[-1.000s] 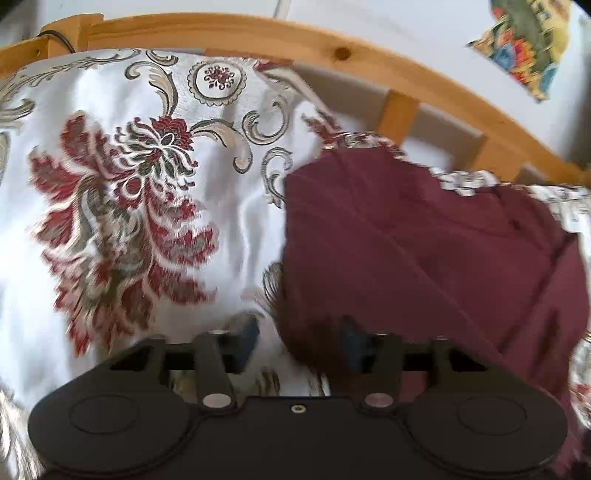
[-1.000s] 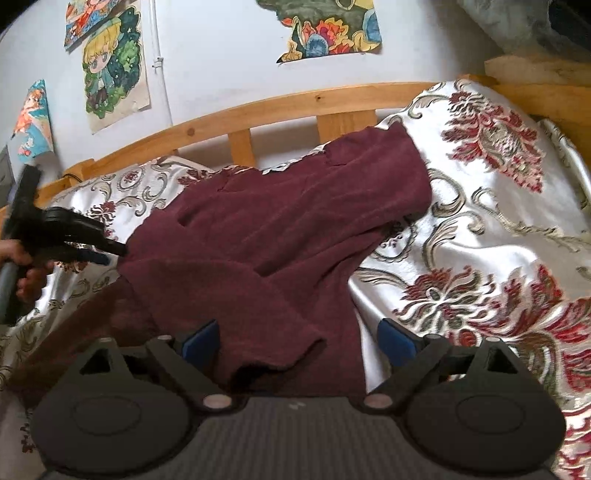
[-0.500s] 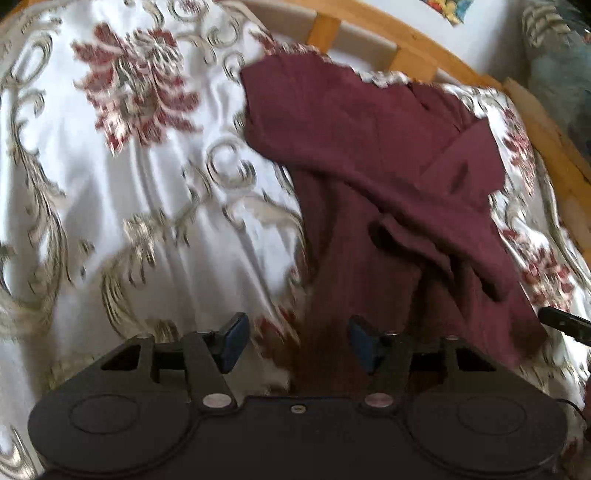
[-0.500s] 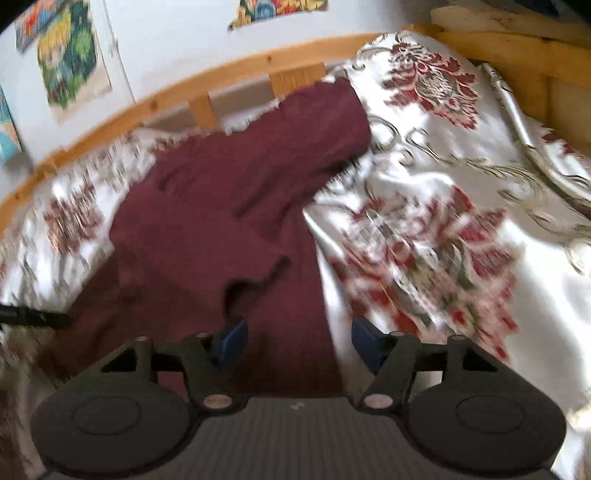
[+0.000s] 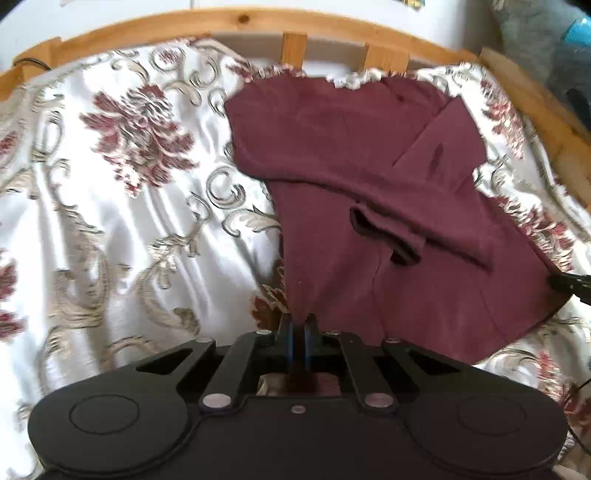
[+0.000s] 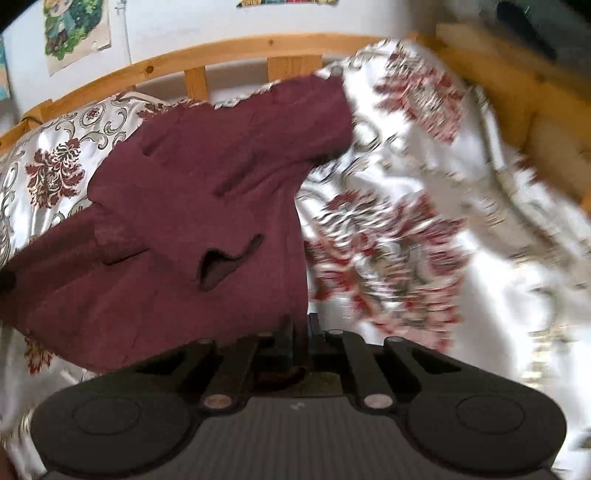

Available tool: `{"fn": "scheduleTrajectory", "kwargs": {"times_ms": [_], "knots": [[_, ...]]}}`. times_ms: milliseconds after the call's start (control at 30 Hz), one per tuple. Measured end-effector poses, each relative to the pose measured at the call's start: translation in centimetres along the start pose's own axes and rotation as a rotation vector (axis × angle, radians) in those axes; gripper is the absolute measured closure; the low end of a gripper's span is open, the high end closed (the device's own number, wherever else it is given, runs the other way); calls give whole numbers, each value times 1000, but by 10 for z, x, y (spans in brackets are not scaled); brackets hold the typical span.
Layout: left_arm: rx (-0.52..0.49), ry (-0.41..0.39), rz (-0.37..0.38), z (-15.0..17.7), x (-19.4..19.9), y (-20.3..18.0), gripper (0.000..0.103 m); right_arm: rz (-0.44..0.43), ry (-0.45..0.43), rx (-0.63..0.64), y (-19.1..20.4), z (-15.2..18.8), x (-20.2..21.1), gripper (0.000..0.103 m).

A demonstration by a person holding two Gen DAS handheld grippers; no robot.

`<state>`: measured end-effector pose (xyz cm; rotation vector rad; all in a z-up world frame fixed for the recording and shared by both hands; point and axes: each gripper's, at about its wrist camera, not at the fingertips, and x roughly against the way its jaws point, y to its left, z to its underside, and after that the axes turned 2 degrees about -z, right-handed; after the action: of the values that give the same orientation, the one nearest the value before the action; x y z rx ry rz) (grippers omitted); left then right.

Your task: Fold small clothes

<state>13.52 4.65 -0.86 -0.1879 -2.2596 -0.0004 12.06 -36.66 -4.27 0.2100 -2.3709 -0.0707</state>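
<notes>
A wooden rail [image 5: 229,22] bounds the bed's far edge, with bare floral bedspread [image 5: 122,206] open on either side of the shirt. The maroon shirt [image 5: 369,177] lies rumpled mid-bed, one sleeve folded across it. The left tool [image 5: 298,325] and right tool [image 6: 301,325] have just closed, each pinching a near hem corner.

Both handheld units, the left gripper [image 5: 298,326] and right gripper [image 6: 300,328], were matte black with blue-padded fingers, crossed link bars behind the jaws carrying silver rivet heads, two round embossed discs further back, and a ribbed grey panel only on the right one.
</notes>
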Motion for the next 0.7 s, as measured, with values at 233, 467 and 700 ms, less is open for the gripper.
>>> {"fn": "scheduleTrajectory", "kwargs": {"times_ms": [233, 467, 700], "knots": [[-62, 49, 58, 34, 18, -10, 96, 16, 82, 93, -9, 18, 42, 95], [-111, 23, 12, 53, 22, -20, 47, -7, 94, 203, 9, 24, 41, 86], [-220, -105, -1, 58, 50, -29, 3, -28, 82, 509, 41, 36, 61, 29]]}}
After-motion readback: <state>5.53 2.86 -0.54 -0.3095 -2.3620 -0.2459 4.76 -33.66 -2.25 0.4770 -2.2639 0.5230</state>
